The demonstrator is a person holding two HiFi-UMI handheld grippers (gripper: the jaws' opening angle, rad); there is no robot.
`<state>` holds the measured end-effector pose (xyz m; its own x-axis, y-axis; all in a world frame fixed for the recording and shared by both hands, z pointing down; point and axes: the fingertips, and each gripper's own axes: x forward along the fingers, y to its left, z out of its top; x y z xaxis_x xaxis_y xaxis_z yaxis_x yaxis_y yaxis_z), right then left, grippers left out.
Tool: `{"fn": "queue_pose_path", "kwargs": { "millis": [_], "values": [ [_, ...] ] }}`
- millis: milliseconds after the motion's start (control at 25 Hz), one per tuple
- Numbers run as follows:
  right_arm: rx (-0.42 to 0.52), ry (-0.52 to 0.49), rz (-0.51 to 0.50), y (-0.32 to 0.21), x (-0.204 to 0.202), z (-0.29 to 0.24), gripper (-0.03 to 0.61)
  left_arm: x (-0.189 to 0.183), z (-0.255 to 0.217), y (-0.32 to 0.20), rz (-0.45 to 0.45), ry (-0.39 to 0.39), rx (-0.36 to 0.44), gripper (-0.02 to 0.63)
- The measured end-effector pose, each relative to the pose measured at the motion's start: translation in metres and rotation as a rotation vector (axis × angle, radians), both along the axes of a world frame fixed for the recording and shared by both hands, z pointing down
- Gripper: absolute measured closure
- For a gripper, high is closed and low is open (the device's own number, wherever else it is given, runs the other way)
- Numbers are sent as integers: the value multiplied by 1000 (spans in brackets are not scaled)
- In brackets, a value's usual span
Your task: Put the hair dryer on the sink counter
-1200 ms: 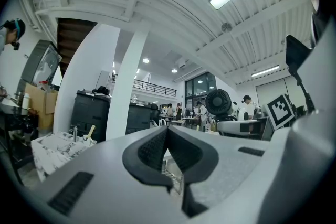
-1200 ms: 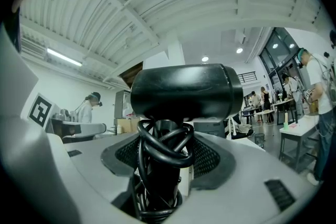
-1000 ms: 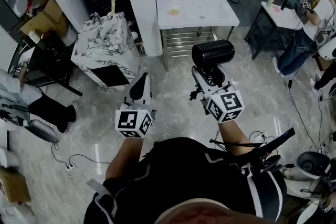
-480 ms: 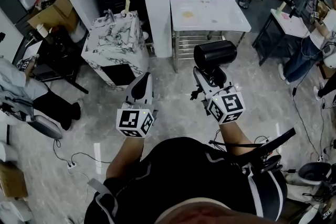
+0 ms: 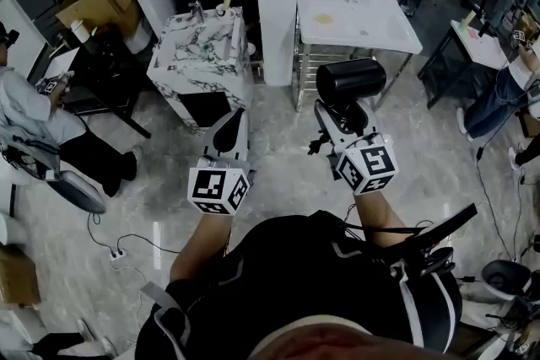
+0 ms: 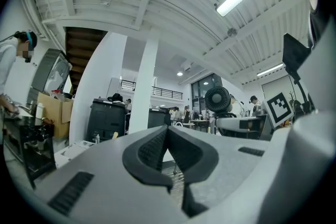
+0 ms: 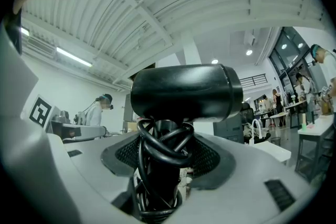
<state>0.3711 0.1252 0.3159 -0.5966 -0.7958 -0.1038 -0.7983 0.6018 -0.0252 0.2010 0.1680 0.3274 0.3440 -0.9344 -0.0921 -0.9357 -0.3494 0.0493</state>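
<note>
A white pillar rises from glossy grey floor

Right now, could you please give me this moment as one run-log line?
right gripper: shut on hair dryer | left gripper: shut, empty | marble counter: ahead, not reached

Black hair dryer held in mid-air: barrel level, cord looped round its handle, the handle clamped in the right gripper.
</note>
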Motion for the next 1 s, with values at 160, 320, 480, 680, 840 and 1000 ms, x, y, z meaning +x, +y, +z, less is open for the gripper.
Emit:
{"fn": "queue_pose_path", "kwargs": {
  "millis": [160, 320, 480, 680, 840, 1000],
  "values": [
    [2, 12, -24, 3, -20, 0, 311, -18, 1, 4, -21, 10, 6, 609],
    [-4, 29, -52, -3, -38, -1, 311, -34, -1, 2, -48, 22, 5, 609],
    [-5, 36, -88, -13, -57, 1, 311, -50, 6, -2, -81, 32, -9, 609],
    [-16, 34, -129, -36, -83, 5, 311, -69, 9, -21, -111, 29, -32, 609],
    [-7, 31, -153, -64, -100, 4, 312, -84, 7, -45, -127, 23, -33, 608],
    [-1, 28, -175, -95, -119, 3, 311, -103, 7, -75, -149, 35, -32, 609]
  ]
}}
